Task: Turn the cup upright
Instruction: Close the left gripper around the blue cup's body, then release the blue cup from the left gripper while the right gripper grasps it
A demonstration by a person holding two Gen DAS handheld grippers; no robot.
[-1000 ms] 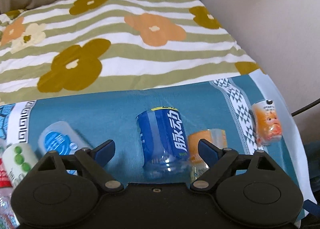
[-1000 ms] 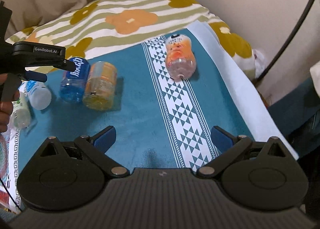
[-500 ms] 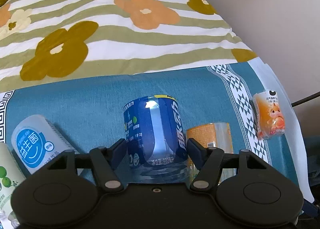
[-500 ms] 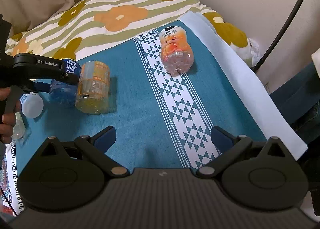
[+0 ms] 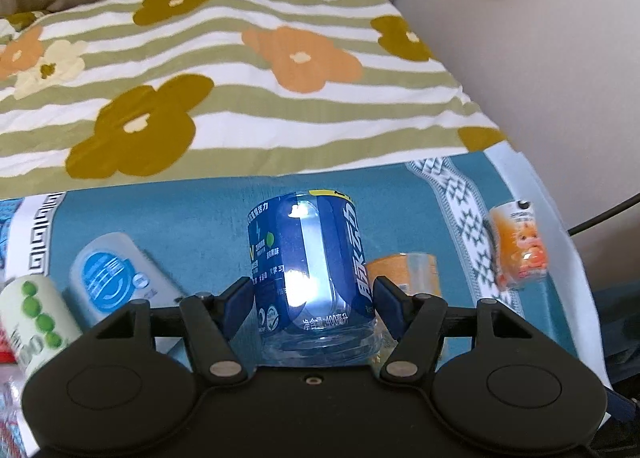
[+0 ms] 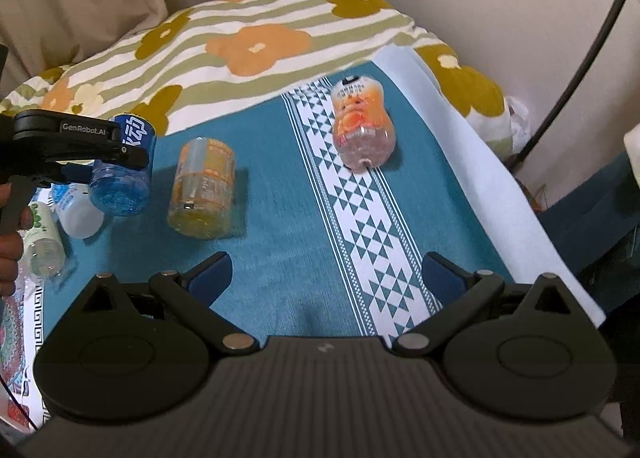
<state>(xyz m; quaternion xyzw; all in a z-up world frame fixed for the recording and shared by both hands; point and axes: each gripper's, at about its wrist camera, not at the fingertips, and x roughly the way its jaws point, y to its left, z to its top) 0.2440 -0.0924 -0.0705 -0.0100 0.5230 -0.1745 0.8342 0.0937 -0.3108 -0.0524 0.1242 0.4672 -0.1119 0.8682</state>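
Two blue pads of the left gripper [image 5: 313, 298] clench the blue cup [image 5: 310, 254], lifted off the teal cloth [image 6: 280, 218] near its left edge, beside an orange cup [image 6: 204, 188] lying there; the right gripper [image 6: 326, 274] hovers spread wide, holding nothing, above the cloth's near edge

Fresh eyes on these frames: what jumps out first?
The blue cup, pinched between the left tool fingers, low and central in the left wrist view. Next, the orange cup lying on its side on the teal cloth, with the right tool open and empty before it.
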